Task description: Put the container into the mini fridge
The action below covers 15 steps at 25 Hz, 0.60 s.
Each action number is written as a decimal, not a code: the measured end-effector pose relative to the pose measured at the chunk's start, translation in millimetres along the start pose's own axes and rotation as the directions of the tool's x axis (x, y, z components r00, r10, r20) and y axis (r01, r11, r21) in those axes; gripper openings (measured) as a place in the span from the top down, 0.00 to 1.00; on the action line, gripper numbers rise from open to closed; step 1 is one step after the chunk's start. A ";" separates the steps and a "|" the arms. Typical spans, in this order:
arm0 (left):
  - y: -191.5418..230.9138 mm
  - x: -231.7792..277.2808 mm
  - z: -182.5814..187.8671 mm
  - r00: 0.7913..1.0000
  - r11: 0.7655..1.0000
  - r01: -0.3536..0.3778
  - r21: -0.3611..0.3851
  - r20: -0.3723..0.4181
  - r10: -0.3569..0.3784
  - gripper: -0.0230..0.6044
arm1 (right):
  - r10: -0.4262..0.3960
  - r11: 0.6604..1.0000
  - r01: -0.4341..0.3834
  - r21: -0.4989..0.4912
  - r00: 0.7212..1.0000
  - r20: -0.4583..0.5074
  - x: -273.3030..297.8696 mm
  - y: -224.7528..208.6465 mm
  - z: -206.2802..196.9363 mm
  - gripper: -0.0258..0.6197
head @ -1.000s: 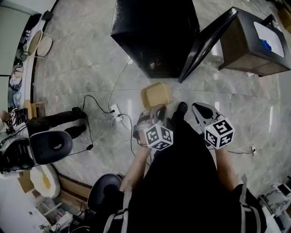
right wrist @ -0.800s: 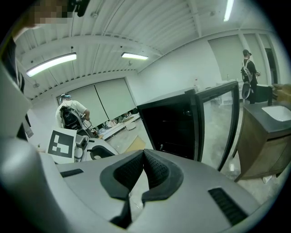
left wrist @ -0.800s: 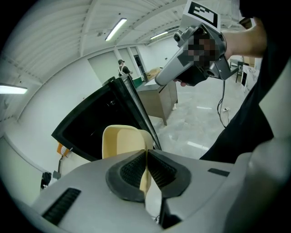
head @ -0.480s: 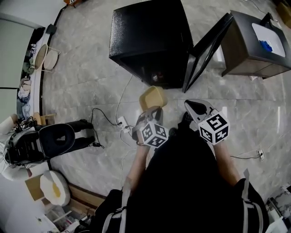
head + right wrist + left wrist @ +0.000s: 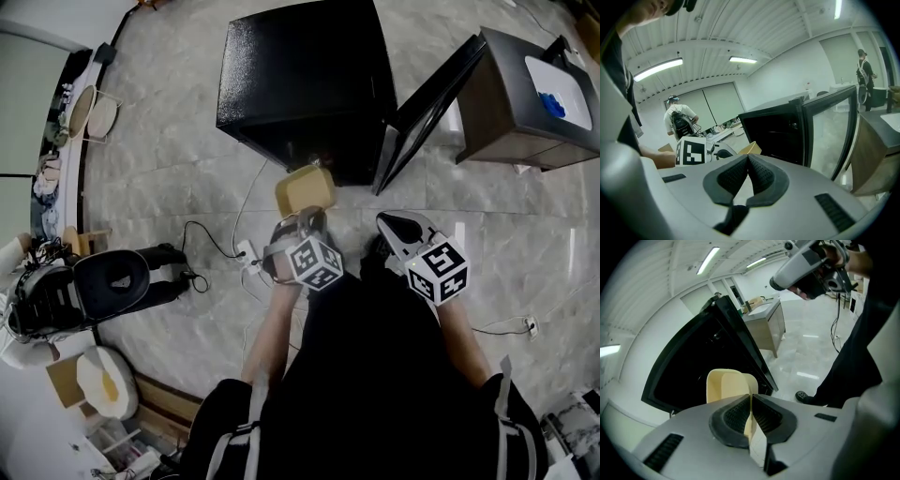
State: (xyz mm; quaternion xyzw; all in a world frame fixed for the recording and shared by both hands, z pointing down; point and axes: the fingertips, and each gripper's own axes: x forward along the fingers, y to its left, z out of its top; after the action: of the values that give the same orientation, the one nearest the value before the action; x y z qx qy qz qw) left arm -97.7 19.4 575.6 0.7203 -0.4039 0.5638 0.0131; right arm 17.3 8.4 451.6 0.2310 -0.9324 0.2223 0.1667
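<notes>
A pale yellow container point(image 5: 305, 190) hangs in front of the black mini fridge point(image 5: 305, 80), just before its open front. My left gripper point(image 5: 298, 223) is shut on the container's near rim; in the left gripper view the container point(image 5: 726, 386) sticks out past the closed jaws toward the dark fridge interior point(image 5: 698, 366). The fridge door point(image 5: 427, 103) stands swung open to the right. My right gripper point(image 5: 394, 225) is shut on nothing, held to the right of the left one; the right gripper view shows the fridge point(image 5: 778, 131) and its door point(image 5: 832, 126) ahead.
A wooden cabinet point(image 5: 530, 94) stands right of the fridge door. A power strip and cables point(image 5: 246, 253) lie on the marble floor to the left, with a black chair point(image 5: 103, 281) further left. Two other people point(image 5: 682, 123) stand in the background.
The container and left gripper have moved forward, closer to the fridge opening. The right gripper has shifted slightly left and forward with them.
</notes>
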 end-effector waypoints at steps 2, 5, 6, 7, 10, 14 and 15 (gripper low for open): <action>4.3 13.7 -1.8 1.000 0.998 -0.004 0.063 -0.012 0.005 0.89 | -0.023 1.000 0.023 0.009 1.000 0.007 2.6 -5.8 2.1 0.93; 9.9 39.0 -1.6 1.000 0.994 0.027 0.105 -0.008 -0.026 0.89 | -0.049 0.998 0.049 0.025 0.999 0.012 7.7 -12.7 5.1 0.93; 12.3 48.4 -1.9 0.999 0.991 0.033 0.131 -0.013 -0.031 0.89 | -0.062 0.998 0.061 0.029 0.998 0.012 9.3 -15.0 6.6 0.93; 14.9 57.6 -2.6 0.999 0.985 0.034 0.168 -0.022 -0.030 0.89 | -0.078 0.996 0.077 0.036 0.997 0.014 10.8 -17.2 8.6 0.93; 23.1 81.1 -3.4 0.999 0.968 0.049 0.247 -0.029 -0.043 0.89 | -0.140 0.988 0.137 0.076 0.990 0.033 15.5 -21.8 17.1 0.93; 43.0 108.2 7.0 0.997 0.954 0.071 0.290 -0.014 -0.070 0.89 | -0.201 0.974 0.196 0.117 0.979 0.035 28.9 -30.3 25.0 0.93; 47.2 117.2 9.3 0.997 0.950 0.074 0.304 -0.011 -0.075 0.89 | -0.214 0.971 0.208 0.121 0.976 0.037 32.2 -32.7 27.5 0.93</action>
State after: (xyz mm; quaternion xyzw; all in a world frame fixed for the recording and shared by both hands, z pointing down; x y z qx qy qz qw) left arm -113.9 -83.3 648.1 0.7286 -0.2850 0.6181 -0.0766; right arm 1.1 -42.6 452.7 0.3436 -0.8919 0.2514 0.1526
